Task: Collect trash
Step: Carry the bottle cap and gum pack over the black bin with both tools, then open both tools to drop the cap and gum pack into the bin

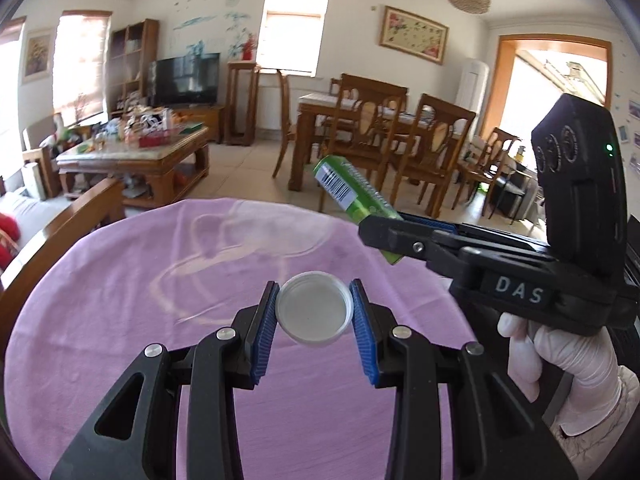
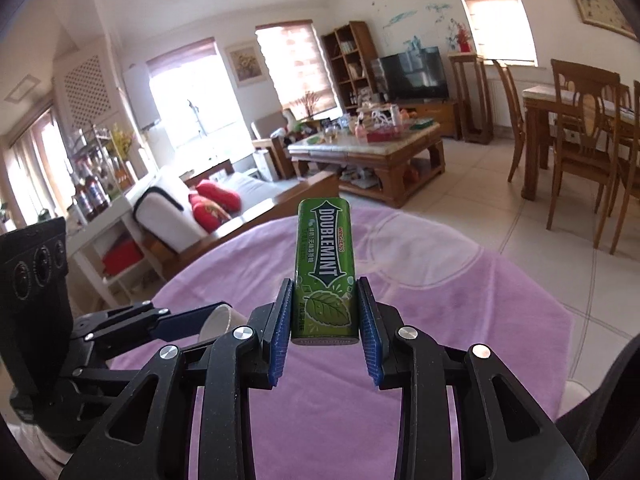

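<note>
A: A living room is seen behind, with a coffee table (image 2: pixel 366 152) and dining chairs (image 1: pixel 432 148) far off, and a desk (image 1: pixel 200 264) draped in a purple cloth (image 2: pixel 440 288) fills the near ground. Why are both items held clear of the cloth?

B: A lift for carrying is judged likely, since trash is to be collected. A white plastic lid (image 1: pixel 314 310) is clamped between the blue pads (image 1: pixel 264 330) of the left hand-held gripper (image 1: pixel 314 312), whose jaws are set narrow on its rim, and it is held above the cloth. A green Doublemint gum box (image 2: pixel 325 276) is pinched at its lower end by the right hand-held gripper (image 2: pixel 325 314), so that most of its length is left standing free above the jaws.

A: What is hidden or unclear?

B: No bin or bag is shown in either view, so the destination cannot be told. From the left view, the lower end of the box is covered by the right gripper's finger. Only a gloved hand (image 1: pixel 560 364) and a sleeve edge are seen of the person. In the right view, the lid is mostly masked by the left gripper. The clutter on the coffee table is too small to be named.
</note>
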